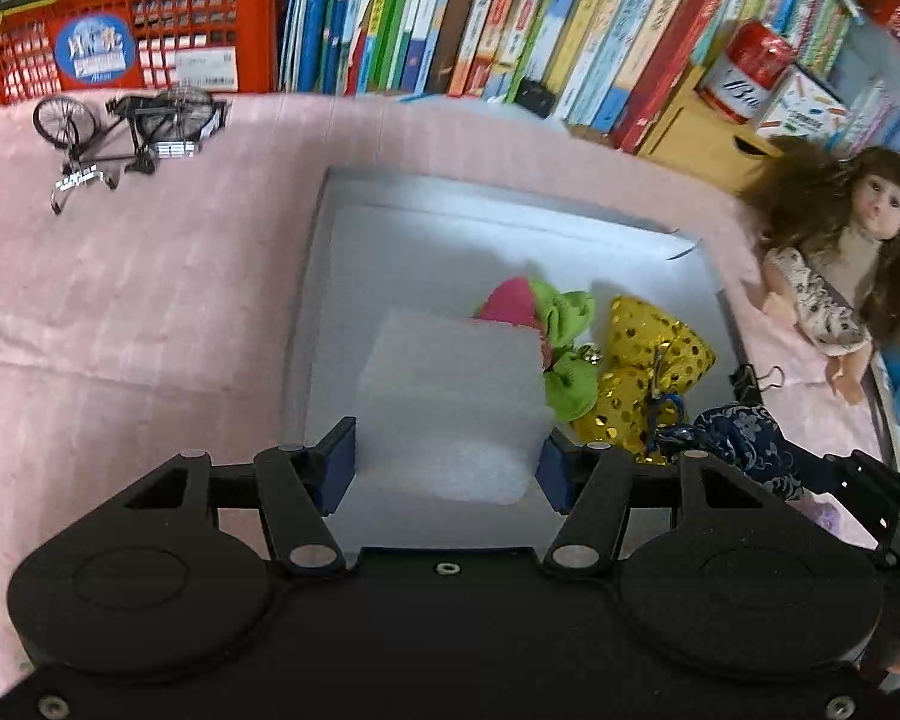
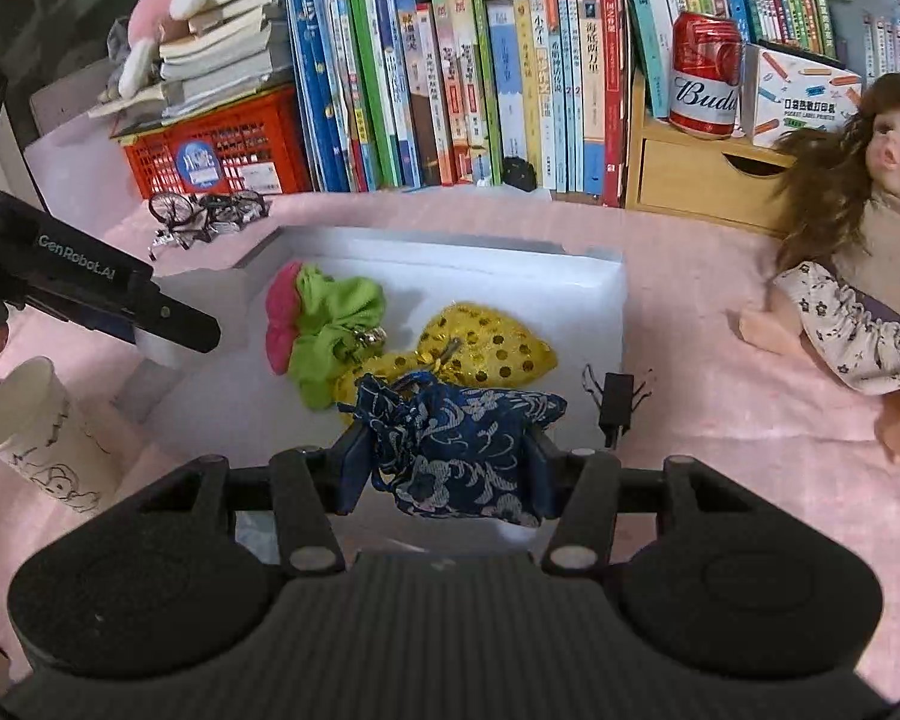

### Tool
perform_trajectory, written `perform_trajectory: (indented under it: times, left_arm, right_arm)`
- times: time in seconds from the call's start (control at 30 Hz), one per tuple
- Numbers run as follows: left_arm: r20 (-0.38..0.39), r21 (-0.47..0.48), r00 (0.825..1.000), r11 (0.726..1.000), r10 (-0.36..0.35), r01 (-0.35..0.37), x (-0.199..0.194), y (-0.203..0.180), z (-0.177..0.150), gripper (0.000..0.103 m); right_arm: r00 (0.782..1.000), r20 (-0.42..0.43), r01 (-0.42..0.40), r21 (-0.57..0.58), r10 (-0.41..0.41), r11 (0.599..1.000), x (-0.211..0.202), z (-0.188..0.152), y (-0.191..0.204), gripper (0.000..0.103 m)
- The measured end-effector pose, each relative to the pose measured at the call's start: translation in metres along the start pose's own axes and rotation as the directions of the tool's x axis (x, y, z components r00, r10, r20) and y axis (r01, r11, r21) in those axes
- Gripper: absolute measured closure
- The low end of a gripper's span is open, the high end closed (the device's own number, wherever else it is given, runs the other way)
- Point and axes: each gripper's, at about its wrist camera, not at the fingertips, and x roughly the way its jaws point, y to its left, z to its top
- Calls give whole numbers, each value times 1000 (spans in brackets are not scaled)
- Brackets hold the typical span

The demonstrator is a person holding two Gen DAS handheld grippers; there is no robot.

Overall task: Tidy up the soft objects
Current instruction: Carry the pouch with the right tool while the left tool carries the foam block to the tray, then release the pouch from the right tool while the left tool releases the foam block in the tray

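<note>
A shallow white box lies on the pink cloth. In it are a pink and green soft pouch and a gold sequin pouch. My left gripper is shut on a white foam block above the box's left part; in the right wrist view the left gripper shows at the left. My right gripper is shut on a dark blue patterned pouch over the box's near edge.
A doll sits at the right. A black binder clip lies beside the box. A toy bicycle, a red crate, books and a red can stand behind. A paper cup stands at the left.
</note>
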Motion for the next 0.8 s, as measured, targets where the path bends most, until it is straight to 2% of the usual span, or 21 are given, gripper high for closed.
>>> perform_trajectory:
  times: [0.1, 0.53, 0.7, 0.8]
  left_arm:
    - [-11, -7, 1000, 1000, 22, -22, 10, -2, 2, 45]
    - [-57, -21, 998, 999, 41, -42, 38, -6, 2, 45]
    - [-53, -6, 998, 999, 40, -40, 41, -9, 1, 45]
    - [-52, 6, 998, 999, 41, -40, 41, -11, 1, 37]
  right_arm:
    - [1000, -14, 0, 10, 1, 1000, 8, 2, -3, 46]
    - [999, -51, -5, 39, 7, 999, 29, 4, -6, 44]
    - [998, -55, -5, 36, 7, 999, 32, 2, -5, 30]
    - [998, -57, -7, 34, 9, 999, 32, 2, -4, 26]
